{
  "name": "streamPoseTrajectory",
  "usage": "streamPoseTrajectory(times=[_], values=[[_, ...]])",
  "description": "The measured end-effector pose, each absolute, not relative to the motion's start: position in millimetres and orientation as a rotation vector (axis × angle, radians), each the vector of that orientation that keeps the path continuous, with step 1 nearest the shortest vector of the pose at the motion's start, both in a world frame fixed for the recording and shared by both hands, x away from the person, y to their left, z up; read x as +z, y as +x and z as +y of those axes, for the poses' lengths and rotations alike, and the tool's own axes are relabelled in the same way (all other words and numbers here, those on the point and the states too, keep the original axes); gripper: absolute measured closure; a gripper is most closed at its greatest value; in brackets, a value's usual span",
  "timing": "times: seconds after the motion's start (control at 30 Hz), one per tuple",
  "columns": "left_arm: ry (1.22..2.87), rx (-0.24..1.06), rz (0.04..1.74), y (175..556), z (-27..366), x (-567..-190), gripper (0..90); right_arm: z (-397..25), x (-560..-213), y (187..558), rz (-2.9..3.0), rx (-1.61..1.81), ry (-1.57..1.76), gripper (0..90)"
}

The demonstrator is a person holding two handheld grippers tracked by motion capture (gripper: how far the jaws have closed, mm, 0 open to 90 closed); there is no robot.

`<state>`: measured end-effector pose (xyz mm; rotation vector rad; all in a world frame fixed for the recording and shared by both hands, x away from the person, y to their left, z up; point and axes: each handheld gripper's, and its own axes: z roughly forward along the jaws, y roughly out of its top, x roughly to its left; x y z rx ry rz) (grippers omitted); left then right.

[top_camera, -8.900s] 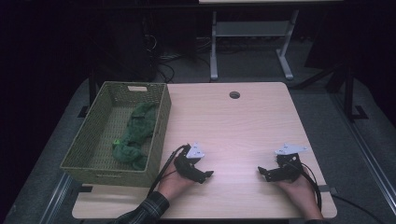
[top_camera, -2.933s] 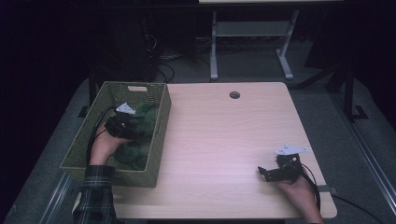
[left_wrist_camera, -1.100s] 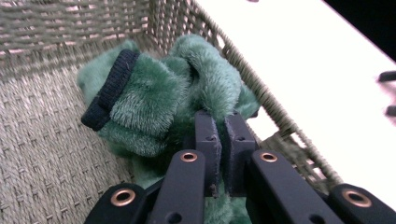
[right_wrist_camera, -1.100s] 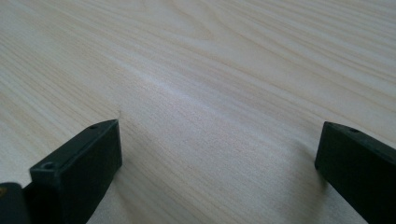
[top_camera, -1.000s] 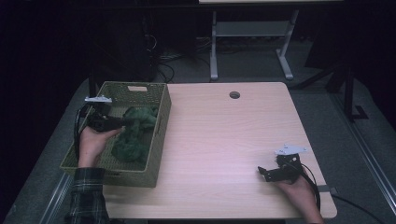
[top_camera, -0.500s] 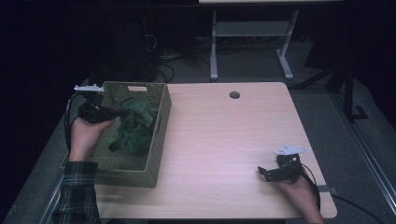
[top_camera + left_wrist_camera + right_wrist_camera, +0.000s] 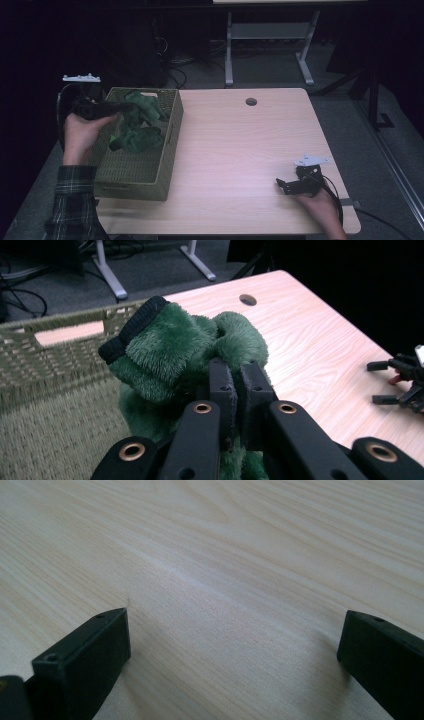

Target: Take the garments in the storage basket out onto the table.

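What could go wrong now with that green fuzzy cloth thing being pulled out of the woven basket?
The left gripper pinches only a small fold of the fuzzy green fabric item, so it may slip free. Its trailing part lies in the olive woven basket and could snag the rim, possibly dragging the basket along the light wooden table.

A pale wooden counter [image 7: 240, 150] with a round cable hole [image 7: 251, 102]; behind it, a grey metal stand [image 7: 265, 37] and floor cables [image 7: 192, 62].
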<state>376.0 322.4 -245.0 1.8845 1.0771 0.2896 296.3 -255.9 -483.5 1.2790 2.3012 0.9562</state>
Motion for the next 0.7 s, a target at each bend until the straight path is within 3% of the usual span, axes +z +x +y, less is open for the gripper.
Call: streamPoseTrajectory(times=[0.4,0.7], values=[[1.855,0.31,1.008,372,314,-209,86.5,-256,-483,296,2.301,0.956,1.279,0.2],[1.838,0.266,0.941,372,291,-202,86.5,-256,-484,296,2.3,0.957,1.279,0.3]])
